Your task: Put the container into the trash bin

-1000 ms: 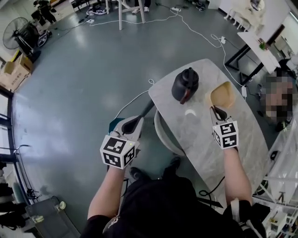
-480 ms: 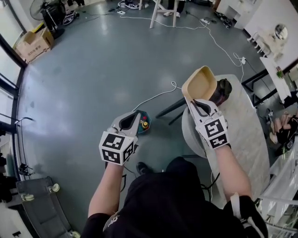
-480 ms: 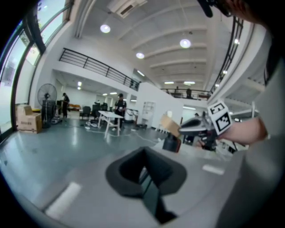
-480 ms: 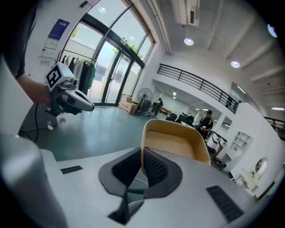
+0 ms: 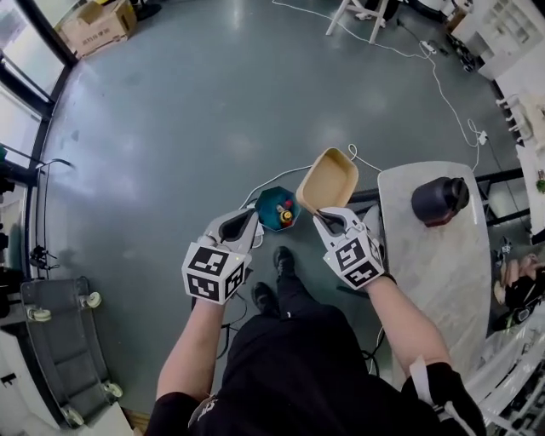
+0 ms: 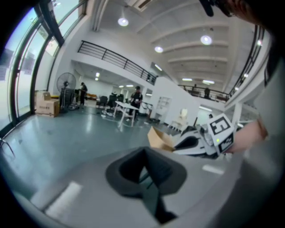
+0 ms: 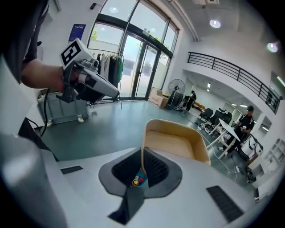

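A tan, shallow container (image 5: 328, 177) is clamped by its near wall in my right gripper (image 5: 322, 218). It hangs tilted over the grey floor, just right of a small teal trash bin (image 5: 271, 204) that has colourful bits inside. In the right gripper view the container (image 7: 176, 142) rises from between the right gripper's (image 7: 141, 171) pads, and the teal bin shows through the gap below. My left gripper (image 5: 247, 220) is shut and empty, just left of the bin. The left gripper view shows its closed jaws (image 6: 147, 171), with the container (image 6: 158, 139) beyond.
A marble-topped table (image 5: 426, 272) stands at the right with a black kettle (image 5: 438, 200) on it. A white cable (image 5: 255, 192) snakes across the floor by the bin. A wheeled cart (image 5: 60, 332) sits at the lower left, a cardboard box (image 5: 94, 25) far back.
My right gripper carried the container off the table and leftward, down beside the teal bin. The left gripper moved along toward the bin too. The head view swung away from the table.
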Motion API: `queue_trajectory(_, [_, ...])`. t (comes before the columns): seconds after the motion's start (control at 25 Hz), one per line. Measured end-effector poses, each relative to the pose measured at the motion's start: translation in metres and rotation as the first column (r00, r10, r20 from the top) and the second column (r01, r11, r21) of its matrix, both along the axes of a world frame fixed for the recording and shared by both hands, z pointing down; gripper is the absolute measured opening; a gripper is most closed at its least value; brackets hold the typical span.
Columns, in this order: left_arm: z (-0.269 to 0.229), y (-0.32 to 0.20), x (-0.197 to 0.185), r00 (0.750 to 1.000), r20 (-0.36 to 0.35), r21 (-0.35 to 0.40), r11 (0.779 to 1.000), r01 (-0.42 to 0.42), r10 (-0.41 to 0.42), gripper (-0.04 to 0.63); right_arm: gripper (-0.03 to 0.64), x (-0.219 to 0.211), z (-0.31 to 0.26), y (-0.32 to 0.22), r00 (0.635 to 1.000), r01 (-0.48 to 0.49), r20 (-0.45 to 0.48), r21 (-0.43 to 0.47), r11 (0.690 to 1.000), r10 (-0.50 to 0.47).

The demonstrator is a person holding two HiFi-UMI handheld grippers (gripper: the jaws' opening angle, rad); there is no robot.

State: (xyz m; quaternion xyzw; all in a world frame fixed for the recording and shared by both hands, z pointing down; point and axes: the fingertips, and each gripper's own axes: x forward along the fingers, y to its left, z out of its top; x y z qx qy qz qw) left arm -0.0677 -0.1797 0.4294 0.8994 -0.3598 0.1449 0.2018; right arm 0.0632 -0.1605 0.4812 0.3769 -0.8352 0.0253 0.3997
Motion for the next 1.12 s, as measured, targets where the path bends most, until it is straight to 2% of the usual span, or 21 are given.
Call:
queue_trajectory(0.16, [0.038,-0.018,-0.015,0.998,0.007,-0.088,0.994,0.058,-0.058,0.009,0.012,-0.027,0.059,-0.010,0.997,0.072,0.021,-0.098,0.993,-0.071])
queue_trajectory(0.32, [0.076,-0.047,-0.016,0.997,0.006,-0.160,0.984,0.081,-0.081,0.009,0.012,-0.037,0.118,-0.035,0.995,0.105,0.020,-0.161,0.981,-0.103])
queue_trajectory(0.44, [0.114,-0.054,-0.013,0.996,-0.007,-0.221,0.972,0.081,-0.084,0.009,0.012,-0.040,0.179,-0.043,0.989,0.137,-0.018,-0.210,0.968,-0.144])
queue_trajectory(0.56, [0.159,-0.053,-0.011,0.998,0.019,-0.273,0.960,0.069,-0.067,0.009,0.012,-0.046,0.236,-0.040,0.985,0.156,-0.029,-0.263,0.952,-0.169])
queue_trajectory(0.68, [0.199,-0.067,-0.006,0.997,0.032,-0.294,0.953,0.077,-0.071,0.009,0.012,-0.052,0.287,-0.044,0.983,0.168,-0.022,-0.306,0.937,-0.183])
queue_trajectory(0.88, [0.245,-0.086,0.013,0.997,0.015,-0.321,0.944,0.078,-0.077,0.009,0.012,-0.054,0.352,-0.049,0.975,0.204,-0.011,-0.368,0.907,-0.223])
queue_trajectory(1.12, [0.302,-0.093,0.015,0.997,0.064,-0.350,0.934,0.072,-0.053,0.009,0.012,-0.050,0.429,-0.050,0.962,0.232,-0.038,-0.416,0.879,-0.272])
